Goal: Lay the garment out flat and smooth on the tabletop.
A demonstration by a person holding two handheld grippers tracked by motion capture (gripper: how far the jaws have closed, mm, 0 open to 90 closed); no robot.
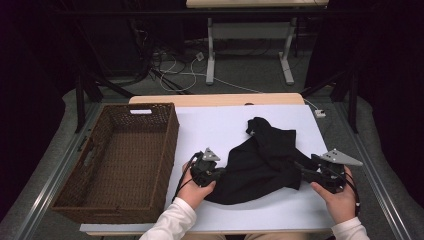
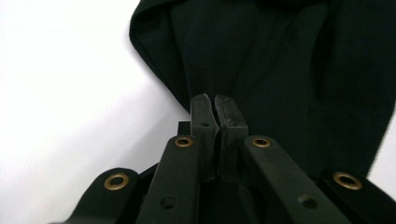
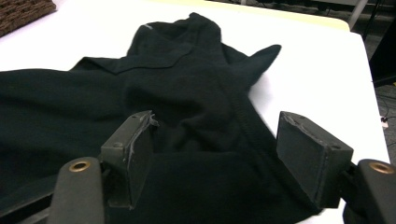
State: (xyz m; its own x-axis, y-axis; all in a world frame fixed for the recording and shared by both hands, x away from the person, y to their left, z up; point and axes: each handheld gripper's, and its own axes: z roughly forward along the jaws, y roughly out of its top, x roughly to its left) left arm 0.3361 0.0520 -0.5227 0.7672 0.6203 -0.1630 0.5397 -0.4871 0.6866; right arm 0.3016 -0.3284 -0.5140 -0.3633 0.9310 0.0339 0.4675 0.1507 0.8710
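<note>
High view: white table — left tongs pinching black garment, right tongs spread.

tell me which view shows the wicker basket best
The high view: the whole brown wicker basket sits at the table's left, with its rim, handle cutouts and inside visible. The right gripper view catches just a woven corner at the top left; the left gripper view looks at black cloth instead.

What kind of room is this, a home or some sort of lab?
Most likely a lab or recording workspace: a white table set among dark curtains, loose cables on the grey floor, and another workbench behind. A wicker basket and black garment lie ready.
</note>
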